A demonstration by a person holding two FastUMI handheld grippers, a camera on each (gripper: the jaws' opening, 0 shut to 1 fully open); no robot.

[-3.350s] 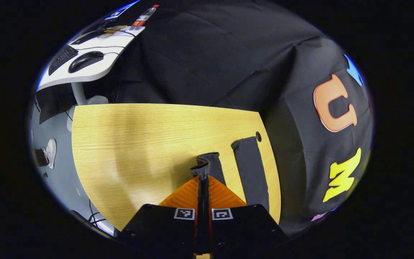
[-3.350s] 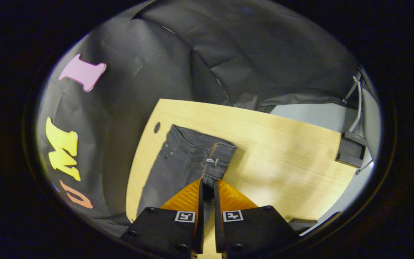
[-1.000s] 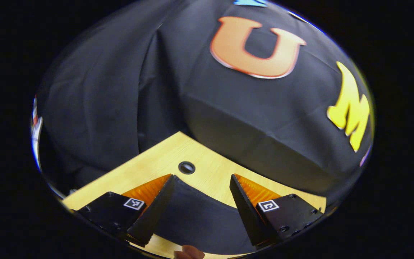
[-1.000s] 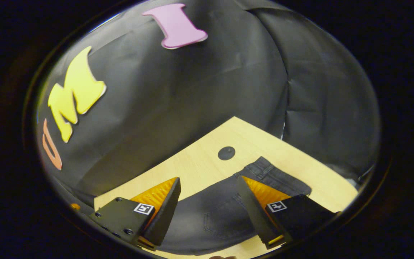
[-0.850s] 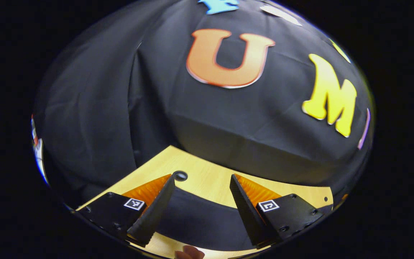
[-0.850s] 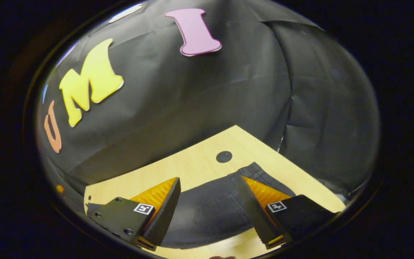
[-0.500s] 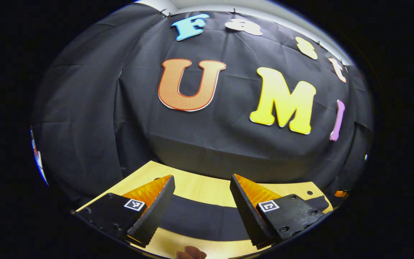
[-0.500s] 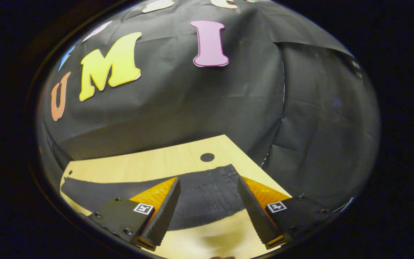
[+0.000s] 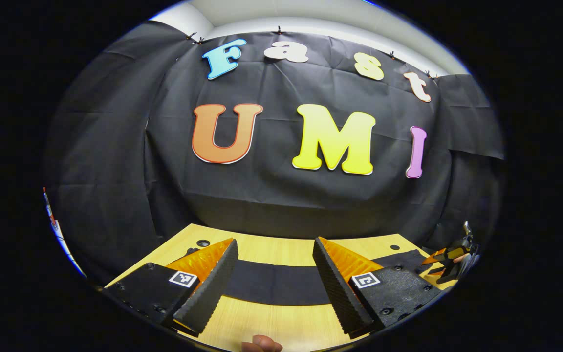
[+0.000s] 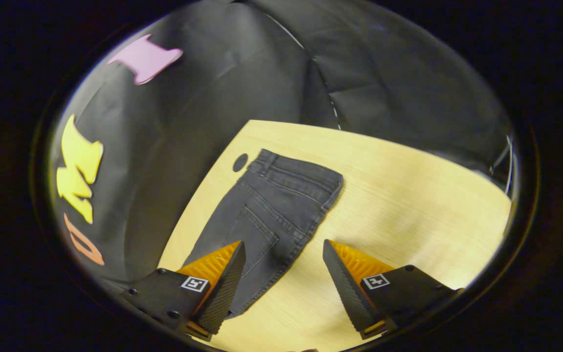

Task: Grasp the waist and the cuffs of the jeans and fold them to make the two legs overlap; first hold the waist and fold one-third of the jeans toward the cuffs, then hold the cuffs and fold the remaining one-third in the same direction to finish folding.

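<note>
Jeans [image 9: 274,282] lie as a dark band along the far edge of the worktop [image 9: 281,322] in the left gripper view; the left gripper [image 9: 274,281] gapes wide, holding nothing. Right gripper view: the right gripper [image 10: 284,278] spreads empty above the waist [image 10: 296,173] near the worktop's far-left corner.

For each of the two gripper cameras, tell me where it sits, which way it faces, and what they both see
Left gripper view: rides the open left gripper, low over the table, facing the booth wall; a fingertip shows at the bottom.
Right gripper view: rides the open right gripper, tilted down at the jeans' waist.
Both see: the jeans and table.
</note>
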